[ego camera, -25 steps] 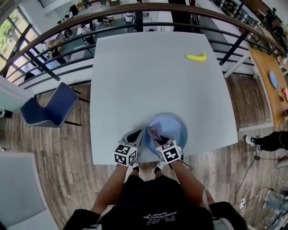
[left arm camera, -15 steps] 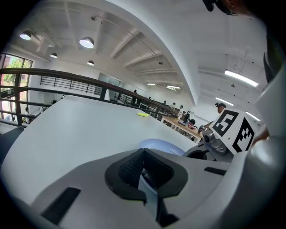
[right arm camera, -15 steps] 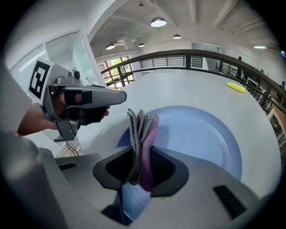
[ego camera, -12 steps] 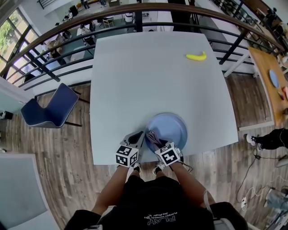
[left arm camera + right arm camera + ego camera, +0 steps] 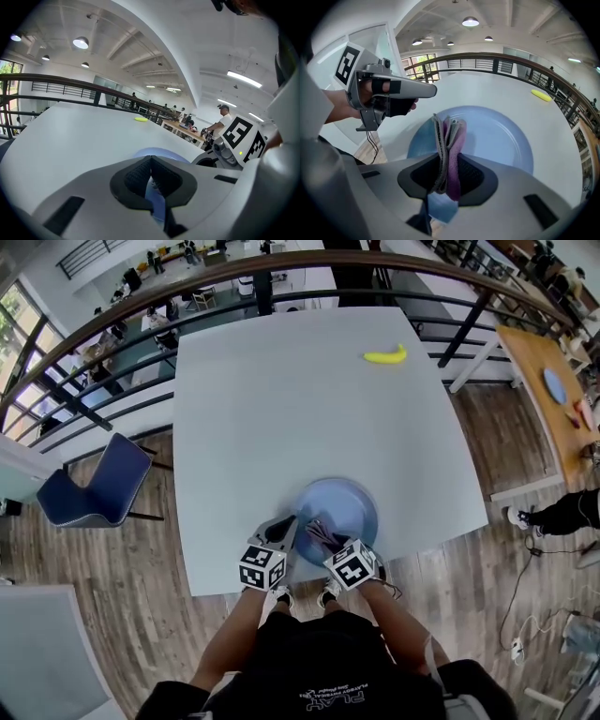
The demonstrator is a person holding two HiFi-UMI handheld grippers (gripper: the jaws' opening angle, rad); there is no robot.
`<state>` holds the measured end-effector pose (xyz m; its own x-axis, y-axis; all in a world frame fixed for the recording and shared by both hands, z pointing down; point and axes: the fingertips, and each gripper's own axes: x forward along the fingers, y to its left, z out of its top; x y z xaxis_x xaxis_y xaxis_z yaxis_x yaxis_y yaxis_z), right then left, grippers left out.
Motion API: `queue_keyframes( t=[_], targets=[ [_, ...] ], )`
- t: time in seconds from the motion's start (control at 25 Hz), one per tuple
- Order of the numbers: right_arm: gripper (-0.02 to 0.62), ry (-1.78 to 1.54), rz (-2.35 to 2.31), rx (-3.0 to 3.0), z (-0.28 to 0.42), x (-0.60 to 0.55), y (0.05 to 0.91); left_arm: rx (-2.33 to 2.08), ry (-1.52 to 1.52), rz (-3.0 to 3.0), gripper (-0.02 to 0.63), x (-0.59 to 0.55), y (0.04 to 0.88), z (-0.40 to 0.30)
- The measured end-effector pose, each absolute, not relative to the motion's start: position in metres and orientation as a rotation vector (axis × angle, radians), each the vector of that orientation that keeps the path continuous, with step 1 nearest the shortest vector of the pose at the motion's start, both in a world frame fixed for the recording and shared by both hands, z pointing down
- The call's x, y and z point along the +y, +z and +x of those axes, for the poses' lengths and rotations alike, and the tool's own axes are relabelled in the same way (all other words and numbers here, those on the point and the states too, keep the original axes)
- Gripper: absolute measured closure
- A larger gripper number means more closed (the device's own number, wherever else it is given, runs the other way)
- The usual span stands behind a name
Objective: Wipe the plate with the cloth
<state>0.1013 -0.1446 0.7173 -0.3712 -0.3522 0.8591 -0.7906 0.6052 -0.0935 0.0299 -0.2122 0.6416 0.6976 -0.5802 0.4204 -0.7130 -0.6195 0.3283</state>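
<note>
Since a second ago the right gripper (image 5: 328, 542) has drawn back slightly toward the person, so the cloth (image 5: 449, 140) sits nearer the plate's (image 5: 352, 502) near rim. Its jaws pinch the folded grey and purple cloth, which stands on edge over the blue plate. The gripper's body hides the cloth's lower edge, so I cannot tell whether cloth and plate touch. The left gripper (image 5: 151, 161) has its jaws pressed together at the tips with nothing between them, and a sliver of plate shows through the gap behind. It sits just beside the plate's left rim, apparently raised off the table (image 5: 281, 409). A banana (image 5: 385, 354) lies well apart, near the far edge.
</note>
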Motion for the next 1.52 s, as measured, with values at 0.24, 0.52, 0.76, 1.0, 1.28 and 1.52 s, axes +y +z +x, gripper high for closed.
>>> queue_keyframes(
  t=[0.24, 0.52, 0.76, 1.0, 1.28, 1.52],
  targets=[
    [0.477, 0.651, 0.973, -1.945, 0.123, -0.151, 0.718, -0.971, 0.389, 2.455, 0.594, -0.211, 0.638, 0.043],
    [0.477, 0.636, 1.047, -1.939, 0.144, -0.168, 0.717, -0.974, 0.375, 2.454, 0.594, -0.208, 0.632, 0.05],
    [0.477, 0.602, 1.091, -1.901, 0.167, -0.178, 0.716, -1.025, 0.378, 2.442, 0.594, -0.214, 0.628, 0.038],
    [0.477, 0.589, 1.125, -1.869, 0.184, -0.19, 0.717, -1.092, 0.372, 2.431, 0.594, -0.225, 0.623, 0.018],
    [0.477, 0.573, 1.174, -1.838, 0.202, -0.2, 0.718, -1.168, 0.346, 2.399, 0.594, -0.236, 0.617, -0.004],
    [0.477, 0.547, 1.215, -1.831, 0.2, -0.203, 0.714, -1.193, 0.336, 2.389, 0.594, -0.238, 0.612, -0.017]
  ],
)
